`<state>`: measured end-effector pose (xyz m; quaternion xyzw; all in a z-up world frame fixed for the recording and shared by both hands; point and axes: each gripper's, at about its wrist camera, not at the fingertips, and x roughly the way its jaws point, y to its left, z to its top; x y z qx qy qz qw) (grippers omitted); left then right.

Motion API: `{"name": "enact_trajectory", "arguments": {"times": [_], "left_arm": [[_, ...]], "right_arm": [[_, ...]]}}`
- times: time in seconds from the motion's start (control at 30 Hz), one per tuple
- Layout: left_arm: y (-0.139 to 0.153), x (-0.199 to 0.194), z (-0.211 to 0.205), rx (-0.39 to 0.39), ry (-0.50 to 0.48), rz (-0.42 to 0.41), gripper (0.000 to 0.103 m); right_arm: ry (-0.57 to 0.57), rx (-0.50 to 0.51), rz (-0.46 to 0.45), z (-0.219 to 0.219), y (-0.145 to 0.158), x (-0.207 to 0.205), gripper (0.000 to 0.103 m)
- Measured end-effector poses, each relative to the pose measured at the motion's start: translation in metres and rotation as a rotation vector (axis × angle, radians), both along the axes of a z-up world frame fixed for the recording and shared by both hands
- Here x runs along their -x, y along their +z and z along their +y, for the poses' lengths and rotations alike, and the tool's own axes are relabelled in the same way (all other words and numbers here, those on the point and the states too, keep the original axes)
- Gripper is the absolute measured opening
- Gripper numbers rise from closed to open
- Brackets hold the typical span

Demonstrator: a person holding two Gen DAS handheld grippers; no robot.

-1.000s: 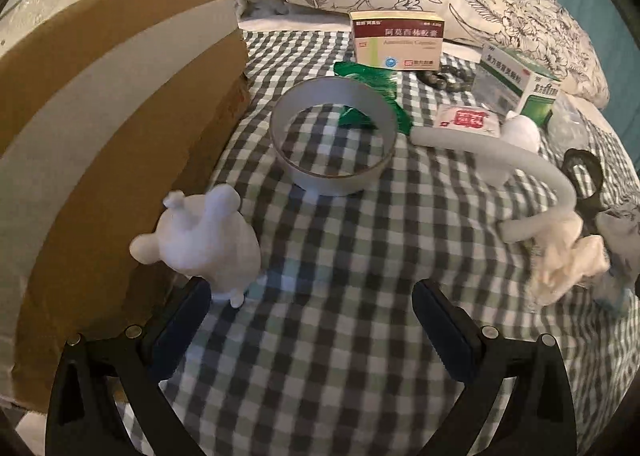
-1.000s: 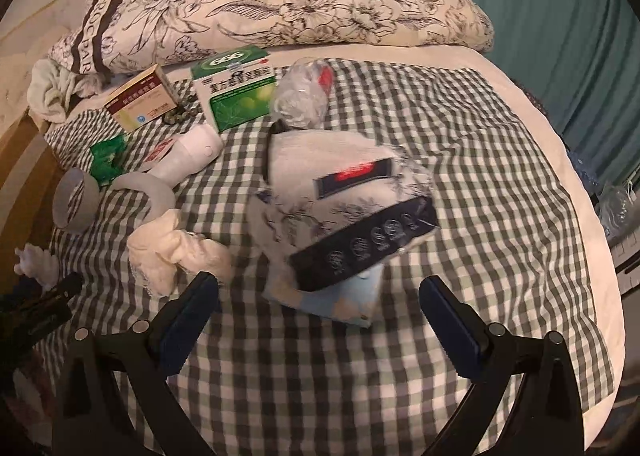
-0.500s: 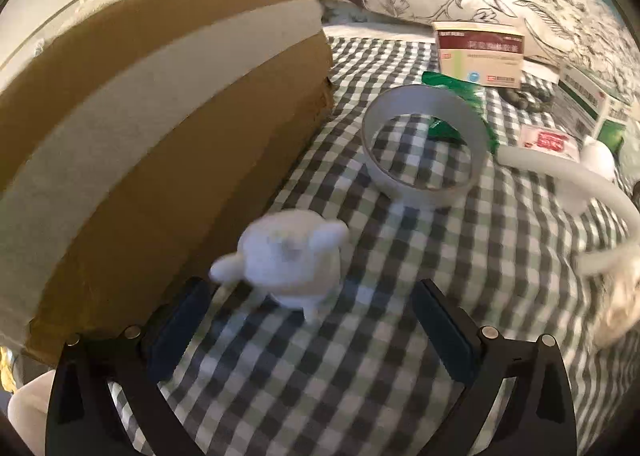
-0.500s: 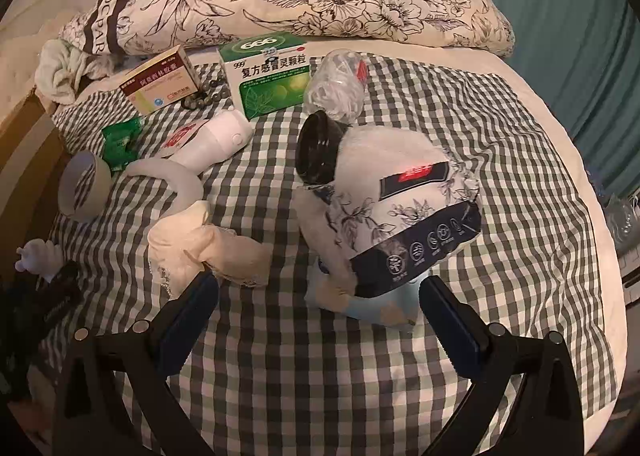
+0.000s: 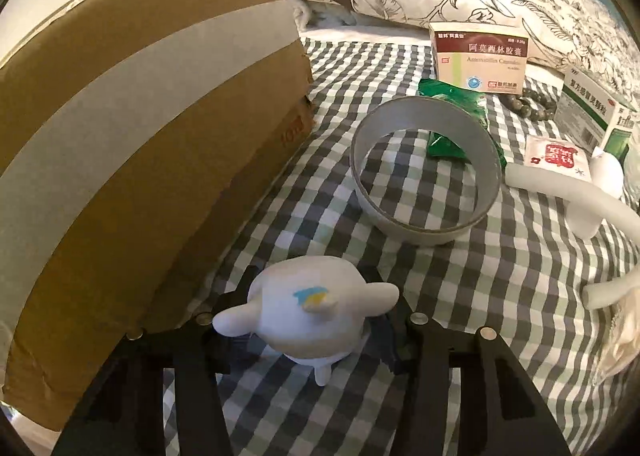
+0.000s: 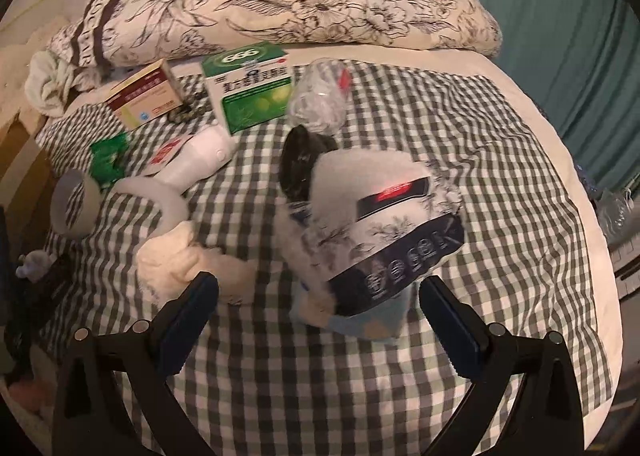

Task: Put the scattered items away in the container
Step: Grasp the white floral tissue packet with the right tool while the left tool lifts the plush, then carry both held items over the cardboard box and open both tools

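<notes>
White figurine [image 5: 308, 312] with blue-yellow mark between the jaws; beyond, green-white checked cloth [image 5: 460, 296], brown cardboard box [image 5: 132, 159].

I count one cardboard box [image 5: 152, 143], one white figurine [image 5: 308, 316], one tape ring [image 5: 424, 171], two medicine cartons [image 5: 480, 57] [image 6: 252, 87], one green sachet [image 5: 448, 139], one bead bracelet [image 5: 536, 105], one floral pack [image 6: 384, 240], and my two tongs [image 5: 308, 332] [image 6: 316, 320].

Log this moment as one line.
left gripper: closing around white figurine | right gripper: open, empty | cardboard box: beside figurine
</notes>
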<state>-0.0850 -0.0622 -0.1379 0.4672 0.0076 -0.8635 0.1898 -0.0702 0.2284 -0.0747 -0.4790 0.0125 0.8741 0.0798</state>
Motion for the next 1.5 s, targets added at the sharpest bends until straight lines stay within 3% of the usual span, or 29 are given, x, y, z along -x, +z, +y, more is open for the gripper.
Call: {"name": "enact_trajectory", "arguments": {"times": [0.17, 0.33, 0.4, 0.43, 0.63, 0.9, 1.07, 1.5], "left_arm": [[0.005, -0.016, -0.001, -0.033, -0.008, 0.003, 0.052], [0.002, -0.021, 0.005, -0.038, -0.023, 0.008, 0.052], [0.002, -0.023, 0.004, -0.047, -0.020, 0.006, 0.052], [0.003, -0.022, 0.003, -0.050, -0.019, 0.007, 0.052], [0.008, -0.023, 0.003, -0.060, -0.033, 0.003, 0.052], [0.045, -0.039, 0.016, -0.046, -0.087, 0.046, 0.052], [0.073, -0.050, 0.019, -0.077, -0.119, 0.077, 0.052], [0.153, -0.076, -0.020, -0.132, -0.120, 0.150, 0.052]], "right_arm": [[-0.017, -0.009, 0.000, 0.012, -0.008, 0.014, 0.101], [-0.025, -0.052, -0.058, 0.022, -0.023, 0.036, 0.098], [-0.030, -0.063, -0.076, 0.025, -0.026, 0.039, 0.071], [-0.028, -0.074, -0.086, 0.026, -0.028, 0.039, 0.052], [-0.016, -0.080, -0.079, 0.033, -0.020, 0.031, 0.017], [0.024, -0.001, 0.033, 0.034, 0.026, 0.004, 0.013], [0.058, 0.043, 0.086, 0.023, 0.050, -0.010, 0.013], [0.243, 0.141, 0.162, -0.051, 0.104, -0.050, 0.013]]}}
